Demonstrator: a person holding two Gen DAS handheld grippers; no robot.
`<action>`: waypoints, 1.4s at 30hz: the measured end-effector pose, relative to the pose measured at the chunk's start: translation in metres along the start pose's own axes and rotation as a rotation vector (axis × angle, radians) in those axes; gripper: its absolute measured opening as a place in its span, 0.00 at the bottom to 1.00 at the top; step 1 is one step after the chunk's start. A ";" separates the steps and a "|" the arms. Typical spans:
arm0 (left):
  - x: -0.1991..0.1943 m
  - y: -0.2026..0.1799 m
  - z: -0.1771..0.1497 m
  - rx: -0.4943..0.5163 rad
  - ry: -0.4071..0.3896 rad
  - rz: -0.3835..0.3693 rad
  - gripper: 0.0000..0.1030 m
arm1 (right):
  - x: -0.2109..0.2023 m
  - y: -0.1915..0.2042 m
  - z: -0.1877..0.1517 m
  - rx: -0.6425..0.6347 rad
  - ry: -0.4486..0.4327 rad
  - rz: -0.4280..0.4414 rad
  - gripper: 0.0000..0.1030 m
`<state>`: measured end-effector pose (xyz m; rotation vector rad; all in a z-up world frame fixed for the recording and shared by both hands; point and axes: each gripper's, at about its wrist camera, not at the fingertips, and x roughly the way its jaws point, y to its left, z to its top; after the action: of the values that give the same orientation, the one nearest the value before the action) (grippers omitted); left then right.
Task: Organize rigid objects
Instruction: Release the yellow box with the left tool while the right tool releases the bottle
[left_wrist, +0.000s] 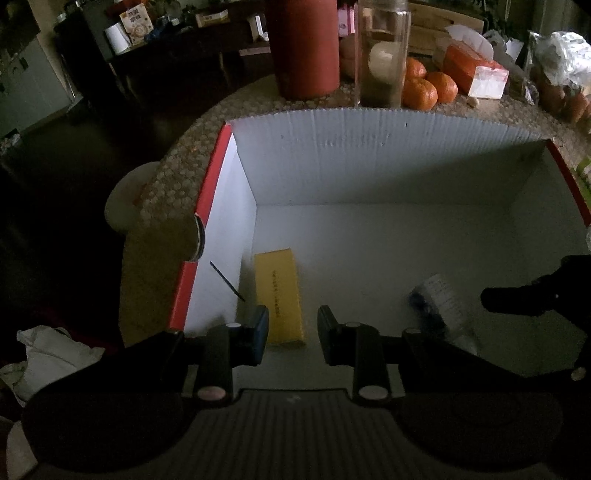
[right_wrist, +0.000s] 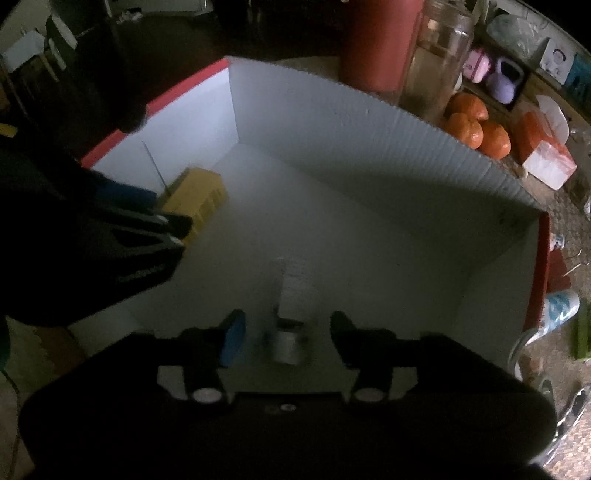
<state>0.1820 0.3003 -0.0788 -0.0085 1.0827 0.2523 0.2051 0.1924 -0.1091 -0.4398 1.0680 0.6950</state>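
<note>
Both views are dim, and the corners fall into black from the fisheye lens. The light comes from above and falls mostly on the white box (left_wrist: 369, 162), whose inner walls are the brightest part. A soft shadow covers its far wall and right side. Straight edges bend strongly near the borders. The right wrist view is more blurred — the small bottle (right_wrist: 291, 306) there is smeared, and the oranges (left_wrist: 424, 86) look soft.

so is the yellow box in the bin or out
In. The yellow box lies flat on the floor of the bin, by its left wall.
</note>
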 end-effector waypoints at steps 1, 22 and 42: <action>-0.003 0.000 0.000 -0.006 -0.006 -0.005 0.28 | -0.003 -0.001 -0.001 0.004 -0.013 0.003 0.61; -0.083 -0.023 -0.006 -0.018 -0.157 -0.020 0.28 | -0.092 -0.019 -0.025 0.046 -0.179 0.053 0.72; -0.142 -0.063 -0.035 0.013 -0.258 -0.056 0.28 | -0.169 -0.049 -0.087 0.057 -0.281 0.059 0.83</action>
<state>0.1016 0.2058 0.0209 0.0054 0.8260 0.1899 0.1326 0.0519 0.0064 -0.2532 0.8356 0.7521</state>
